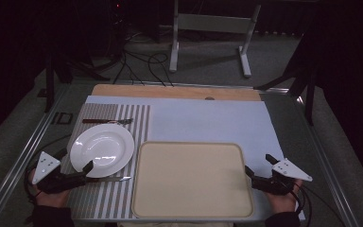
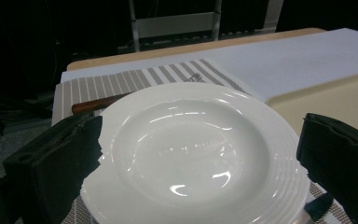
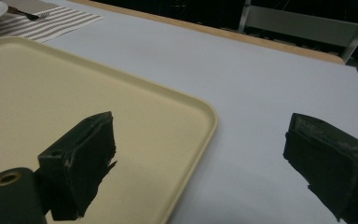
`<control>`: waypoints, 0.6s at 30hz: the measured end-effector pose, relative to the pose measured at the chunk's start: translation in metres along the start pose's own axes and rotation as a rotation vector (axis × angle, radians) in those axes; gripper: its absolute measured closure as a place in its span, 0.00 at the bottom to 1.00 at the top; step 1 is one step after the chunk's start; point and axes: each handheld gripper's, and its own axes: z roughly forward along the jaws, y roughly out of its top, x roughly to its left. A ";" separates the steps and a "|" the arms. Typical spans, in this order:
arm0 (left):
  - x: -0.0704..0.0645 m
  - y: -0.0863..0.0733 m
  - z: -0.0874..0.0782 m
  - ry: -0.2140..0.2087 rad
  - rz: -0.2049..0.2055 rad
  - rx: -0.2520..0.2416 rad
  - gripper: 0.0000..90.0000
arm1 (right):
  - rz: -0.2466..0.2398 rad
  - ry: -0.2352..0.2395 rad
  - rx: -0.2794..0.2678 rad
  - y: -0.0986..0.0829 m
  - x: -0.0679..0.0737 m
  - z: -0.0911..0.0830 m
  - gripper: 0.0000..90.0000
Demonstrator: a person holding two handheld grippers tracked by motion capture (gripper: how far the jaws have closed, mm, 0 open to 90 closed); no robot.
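Observation:
A white deep plate rests on a striped placemat at the left. My left gripper is open, with its jaws spread either side of the plate's near rim. I cannot tell whether they touch it. A beige tray lies bare in the middle of the table. My right gripper is open at the tray's right edge, one jaw over the tray and the other over the pale cloth. Nothing is held.
A fork with a brown handle lies beyond the plate. A knife lies on the placemat just in front of the plate. The pale cloth covers the table behind the tray. A metal frame stands beyond the table.

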 end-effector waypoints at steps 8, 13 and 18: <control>0.002 -0.001 0.000 -0.002 -0.019 -0.006 0.00 | 0.007 0.008 -0.004 -0.002 0.001 -0.001 0.10; 0.005 -0.002 -0.001 -0.006 -0.038 -0.013 0.00 | 0.000 0.019 0.004 -0.003 0.003 0.001 0.10; 0.006 0.000 -0.002 -0.003 -0.033 -0.017 0.00 | -0.004 0.021 -0.001 -0.004 0.004 0.000 0.10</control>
